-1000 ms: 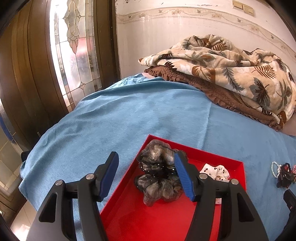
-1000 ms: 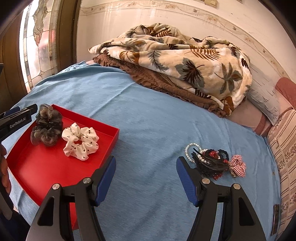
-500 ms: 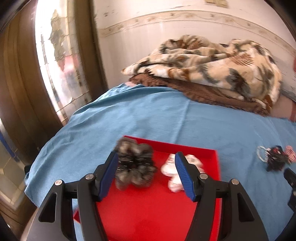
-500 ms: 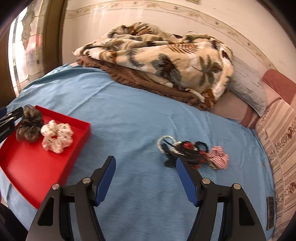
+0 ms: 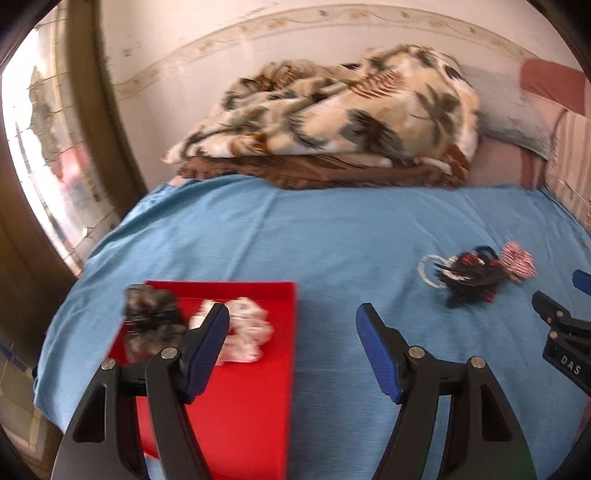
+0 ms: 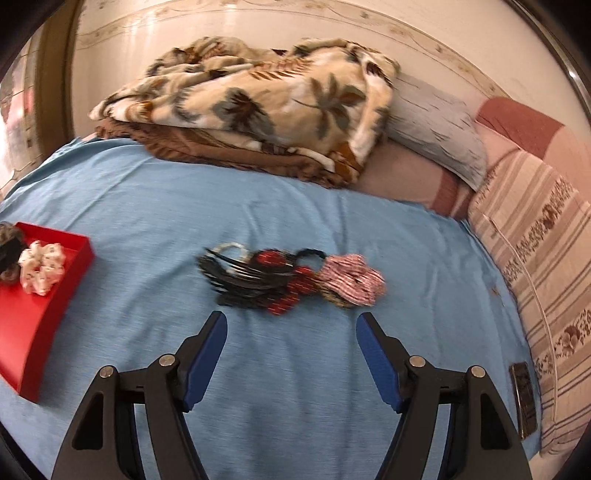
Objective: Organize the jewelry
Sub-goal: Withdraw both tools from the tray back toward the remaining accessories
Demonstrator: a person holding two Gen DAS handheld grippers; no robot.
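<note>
Bed covered with blue sheet point(image 6: 155, 206), filling most of both views. Red tray point(image 5: 255, 406) on sheet at left side, near bed edge. Inside tray: grey-brown scrunchie point(image 5: 151, 325) at far left corner, white dotted scrunchie point(image 5: 240, 332) just beside it, touching or nearly so; hard to tell through blur. Rest of tray floor bare red.

Loose jewelry pile point(image 6: 258, 280) on sheet, well apart from tray, toward right: black comb-like clip, red beaded piece, pearl-like bead ring point(image 5: 428, 269) at its left end, red-white checked scrunchie point(image 6: 351, 280) at its right end, all touching in one cluster. Details blurred.

Left gripper point(image 5: 291, 336) above tray's right edge and sheet, fingers spread wide, holding nothing. Right gripper point(image 6: 291, 343) just short of jewelry pile, fingers spread wide, holding nothing; its tip visible at right edge of left wrist view.

Room: leaf-print blanket point(image 6: 258, 99) heaped over brown blanket at head of bed, grey pillow point(image 6: 436, 122) and striped pink pillows point(image 6: 535, 236) at right, cream wall with patterned border point(image 5: 295, 26), leaded glass window in wooden frame point(image 5: 48, 177) at left. Small dark flat object point(image 6: 522, 395) on sheet at right, near striped pillow.
</note>
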